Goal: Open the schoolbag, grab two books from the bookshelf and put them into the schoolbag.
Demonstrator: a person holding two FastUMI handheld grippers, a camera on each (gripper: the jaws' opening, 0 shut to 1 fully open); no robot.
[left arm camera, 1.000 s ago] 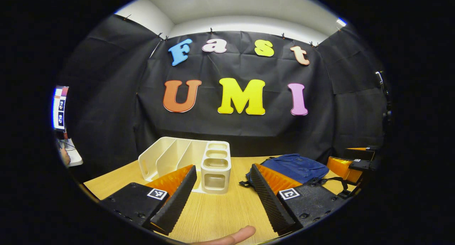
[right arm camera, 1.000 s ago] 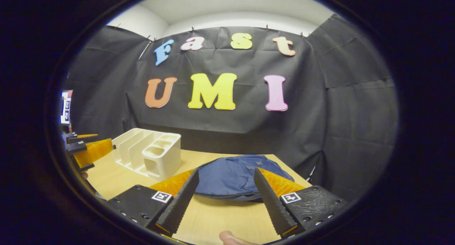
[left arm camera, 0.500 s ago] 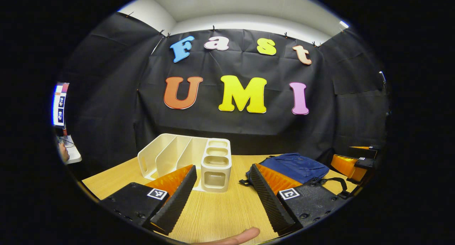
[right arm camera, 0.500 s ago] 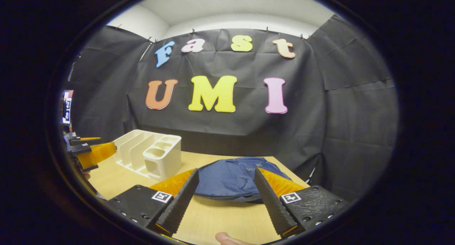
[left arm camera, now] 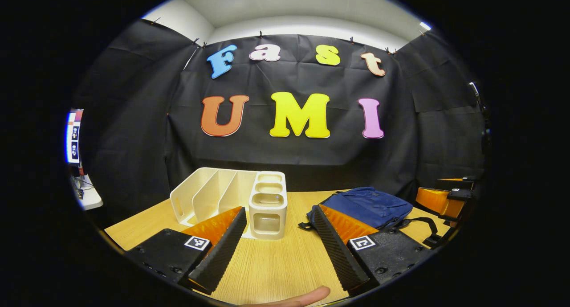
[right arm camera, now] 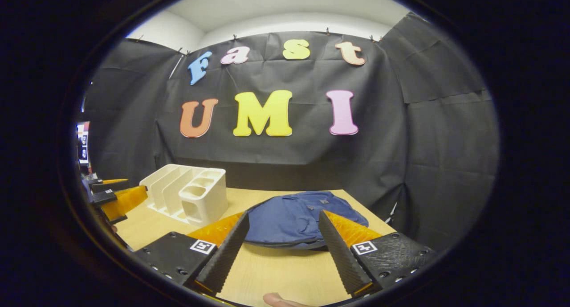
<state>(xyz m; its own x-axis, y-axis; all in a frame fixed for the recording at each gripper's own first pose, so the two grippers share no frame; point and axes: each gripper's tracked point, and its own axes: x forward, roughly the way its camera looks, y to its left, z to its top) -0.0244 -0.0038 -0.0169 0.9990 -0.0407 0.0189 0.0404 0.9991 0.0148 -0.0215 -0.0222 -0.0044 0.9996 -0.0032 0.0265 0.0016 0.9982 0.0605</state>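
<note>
While the schoolbag [right arm camera: 303, 218] lies closed on the table [left arm camera: 276, 262], we have yet to open it.
Both the left gripper [left arm camera: 278, 249] and the right gripper [right arm camera: 280, 249] gape wide, holding nothing; next we judge the right must reach the bag's zip, beside the bookshelf [left arm camera: 231, 198].

the schoolbag [right arm camera: 291, 218] was a plain navy blue, with a darker edge along its near rim and black straps [left arm camera: 416, 224] trailing off one side. the bookshelf [left arm camera: 231, 198] was a uniform cream white, its dividers and small front compartments the same shade. the table [left arm camera: 276, 267] was a light yellow-tan with a fine wood grain running along it. the booth wall [right arm camera: 445, 142] was matte black cloth, creased in a faint grid of folds. above it, the ceiling [left arm camera: 294, 6] was pale white-grey. each gripper body carried a small black-and-white square marker [right arm camera: 202, 246], patterned like a code tag. a screen [left arm camera: 73, 135] at the far left glowed blue and white with a red patch.
</note>
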